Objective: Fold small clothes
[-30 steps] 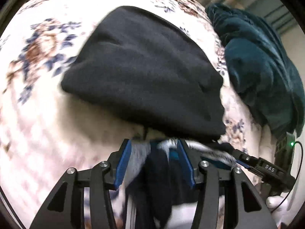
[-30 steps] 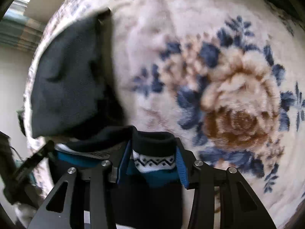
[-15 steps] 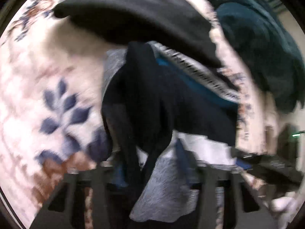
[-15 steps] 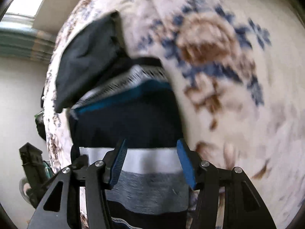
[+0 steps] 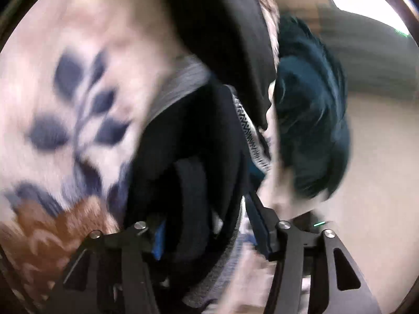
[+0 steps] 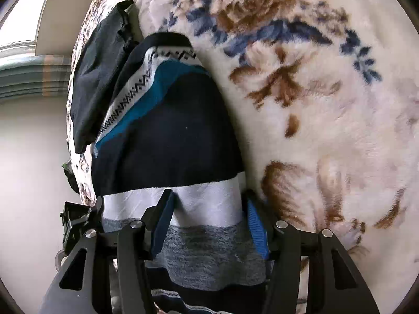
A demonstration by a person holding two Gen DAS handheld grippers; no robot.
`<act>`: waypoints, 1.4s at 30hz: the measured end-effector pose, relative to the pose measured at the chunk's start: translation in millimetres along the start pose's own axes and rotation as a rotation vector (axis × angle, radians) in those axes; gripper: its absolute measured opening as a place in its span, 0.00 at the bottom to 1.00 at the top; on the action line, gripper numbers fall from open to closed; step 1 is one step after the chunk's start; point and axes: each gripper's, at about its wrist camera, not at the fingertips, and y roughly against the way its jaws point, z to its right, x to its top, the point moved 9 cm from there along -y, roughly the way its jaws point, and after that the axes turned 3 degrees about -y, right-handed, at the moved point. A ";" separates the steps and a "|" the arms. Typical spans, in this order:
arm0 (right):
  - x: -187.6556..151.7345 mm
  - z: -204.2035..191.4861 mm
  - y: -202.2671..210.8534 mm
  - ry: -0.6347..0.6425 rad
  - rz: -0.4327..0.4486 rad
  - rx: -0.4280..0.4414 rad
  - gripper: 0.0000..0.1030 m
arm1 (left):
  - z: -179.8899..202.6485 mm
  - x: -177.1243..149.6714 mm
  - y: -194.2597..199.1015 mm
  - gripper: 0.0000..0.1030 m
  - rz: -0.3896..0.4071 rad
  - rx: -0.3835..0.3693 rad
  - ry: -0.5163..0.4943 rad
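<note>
A striped knit garment, navy with teal, white and grey bands and a zigzag trim, lies on the floral blanket. My right gripper is open, its blue pads either side of the white band, not pinching it. In the blurred left wrist view the same garment bulges between the fingers of my left gripper, which stands open around its dark folds.
A folded black garment lies beside the striped one, also seen in the left wrist view. A dark teal cloth is heaped at the blanket's edge. A wall and a window lie beyond.
Both grippers let go of the garment's edge and pulled back. The garment now lies spread flat on the blanket. The left view swung right and is blurred.
</note>
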 end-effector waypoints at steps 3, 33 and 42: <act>4.5 -7.8 11.9 0.037 0.017 -0.022 0.55 | 13.8 5.5 -4.7 0.44 0.015 0.267 -0.191; 2.3 -35.4 -6.4 0.080 0.024 -0.069 0.55 | 23.3 71.1 15.0 0.10 0.020 0.418 -0.280; -1.0 -34.7 -10.7 0.103 0.007 -0.120 0.55 | 18.6 69.0 6.7 0.05 0.032 0.386 -0.254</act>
